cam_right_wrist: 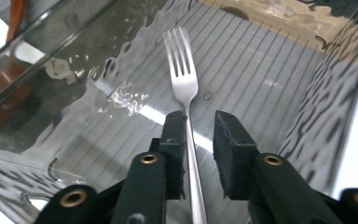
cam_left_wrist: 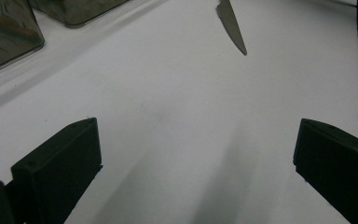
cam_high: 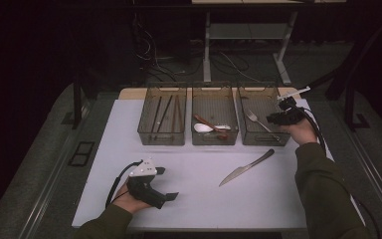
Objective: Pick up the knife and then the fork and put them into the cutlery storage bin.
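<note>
Steel fork (cam_right_wrist: 182, 70) lies flat on the ribbed floor of the right-hand clear bin (cam_high: 248, 138), tines away from me. My right gripper (cam_right_wrist: 199, 127) sits low inside that bin, jaws narrowed to a slim gap with the fork's handle running between them. The handle seems to touch the left pad (cam_right_wrist: 176, 140); the right pad stands just off it. So: not clamped, fork resting on the bin floor rather than carried.

My left gripper (cam_left_wrist: 193, 154) idles above the white table (cam_high: 189, 199) near my side, jaws spread wide, nothing between them. Table knife (cam_high: 246, 167) lies loose on the table between my two hands, apart from the bins; its blade tip shows in the left gripper view.

Judgement: sorting cutlery, fork step at its end or start. To do it well, keep the jaws square to the handle, move straight up rather than sideways so the pad does not drag the fork against the bin wall, and clear the rim before swinging toward the knife.

Middle bin (cam_high: 215, 141) holds spoons, left bin (cam_high: 162, 140) chopsticks. No brand, label or writing legible anywhere.
</note>
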The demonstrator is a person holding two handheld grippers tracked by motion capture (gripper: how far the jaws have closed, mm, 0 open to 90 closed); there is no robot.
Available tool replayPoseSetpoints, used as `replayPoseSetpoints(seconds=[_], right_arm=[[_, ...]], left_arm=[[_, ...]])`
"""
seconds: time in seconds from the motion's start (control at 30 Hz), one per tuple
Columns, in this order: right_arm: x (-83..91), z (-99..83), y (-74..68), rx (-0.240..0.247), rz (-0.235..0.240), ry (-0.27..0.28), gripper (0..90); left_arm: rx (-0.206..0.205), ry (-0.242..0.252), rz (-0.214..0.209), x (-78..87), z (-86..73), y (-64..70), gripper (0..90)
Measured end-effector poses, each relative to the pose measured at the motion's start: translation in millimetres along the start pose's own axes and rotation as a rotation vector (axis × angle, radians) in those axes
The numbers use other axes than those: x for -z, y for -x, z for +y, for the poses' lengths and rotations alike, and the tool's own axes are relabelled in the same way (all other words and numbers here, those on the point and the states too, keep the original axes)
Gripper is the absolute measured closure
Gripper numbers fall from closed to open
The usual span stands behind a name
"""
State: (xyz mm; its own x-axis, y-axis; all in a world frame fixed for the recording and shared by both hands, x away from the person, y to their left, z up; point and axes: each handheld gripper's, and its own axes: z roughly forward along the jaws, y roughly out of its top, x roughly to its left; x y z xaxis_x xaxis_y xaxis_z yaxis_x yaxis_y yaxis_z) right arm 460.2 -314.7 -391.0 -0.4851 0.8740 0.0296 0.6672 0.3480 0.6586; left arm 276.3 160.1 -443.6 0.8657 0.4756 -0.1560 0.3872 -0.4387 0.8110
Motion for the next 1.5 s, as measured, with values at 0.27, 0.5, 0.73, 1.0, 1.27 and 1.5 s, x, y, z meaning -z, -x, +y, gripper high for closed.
replayPoseSetpoints(seconds=[0.27,0.5,0.73,1.0,1.27,1.5], right_arm=[[23.2,-1.8,-1.8,-0.043,0.047,0.114,59.0],[50.0,-12.5,-16.0,-0.018,0.134,0.155,71.5],[58.7,-34.3,-36.7,0.038,0.206,0.142,85.5],[48.7,-59.1,-60.4,0.085,0.248,0.094,89.4],[23.2,-69.2,-74.0,0.134,0.209,-0.015,89.4],[8.4,-73.4,-78.3,0.179,0.168,-0.084,89.4]], left_arm=[[0.001,0.002,0.0,0.3,0.1,0.1,0.1],[0.008,0.013,0.005,2.0,-0.1,-3.9,0.1],[0.002,0.02,-0.003,0.4,-0.2,-6.0,0.1],[0.021,0.041,-0.008,2.2,-1.3,-13.0,0.0],[0.031,0.032,0.018,2.2,-2.0,-12.7,0.0],[0.026,0.024,0.021,1.2,-2.1,-11.8,0.0]])
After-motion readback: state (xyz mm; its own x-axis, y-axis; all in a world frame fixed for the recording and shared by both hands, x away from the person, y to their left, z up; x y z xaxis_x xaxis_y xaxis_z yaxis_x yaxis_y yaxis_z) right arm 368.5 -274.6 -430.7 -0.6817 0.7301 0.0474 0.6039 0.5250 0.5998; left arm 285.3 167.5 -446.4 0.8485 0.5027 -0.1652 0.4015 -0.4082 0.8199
